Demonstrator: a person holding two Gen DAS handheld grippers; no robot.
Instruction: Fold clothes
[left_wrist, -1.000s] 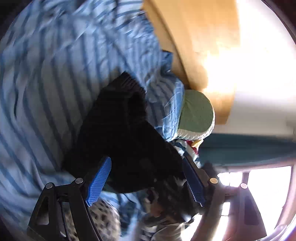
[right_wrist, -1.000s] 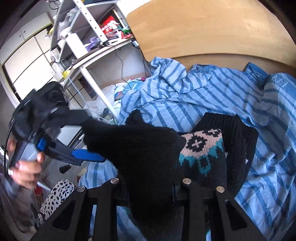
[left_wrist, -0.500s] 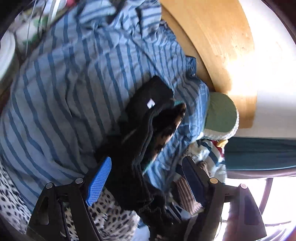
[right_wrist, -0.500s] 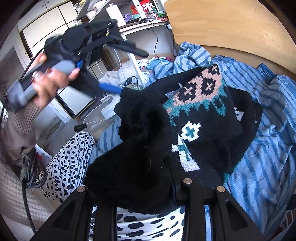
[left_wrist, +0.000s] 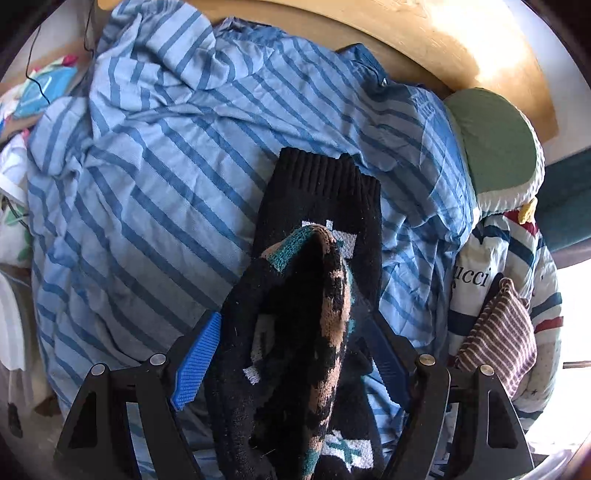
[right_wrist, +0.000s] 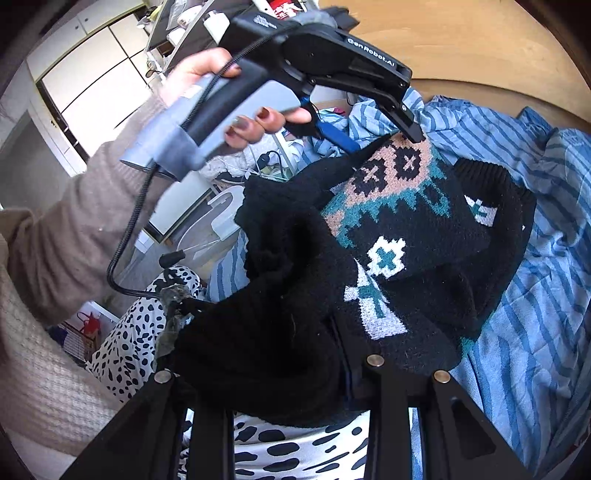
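A black knitted sweater (right_wrist: 399, 236) with a tan, teal and white pattern lies partly on the blue striped bedding (left_wrist: 155, 177). In the left wrist view a raised fold of the sweater (left_wrist: 295, 332) stands between the blue-padded fingers (left_wrist: 195, 365) of my left gripper (left_wrist: 295, 354); the jaws stand wide apart around it. From the right wrist view the left gripper (right_wrist: 384, 144) reaches down onto the sweater's upper edge. My right gripper (right_wrist: 295, 373) is shut on a bunched black part of the sweater, and the cloth hides its fingertips.
A wooden headboard (left_wrist: 424, 40) curves behind the bed. A green-topped cushion (left_wrist: 491, 136) and a striped pillow (left_wrist: 509, 332) lie at the right. A black-and-white spotted cloth (right_wrist: 140, 332) lies at the bed's near edge. Shelves and cupboards (right_wrist: 92, 85) stand at the left.
The left gripper has swung from the side over to the sweater's upper edge, and a fold now sits between its jaws. The right gripper has kept its hold and lifted the sweater, exposing the pattern.
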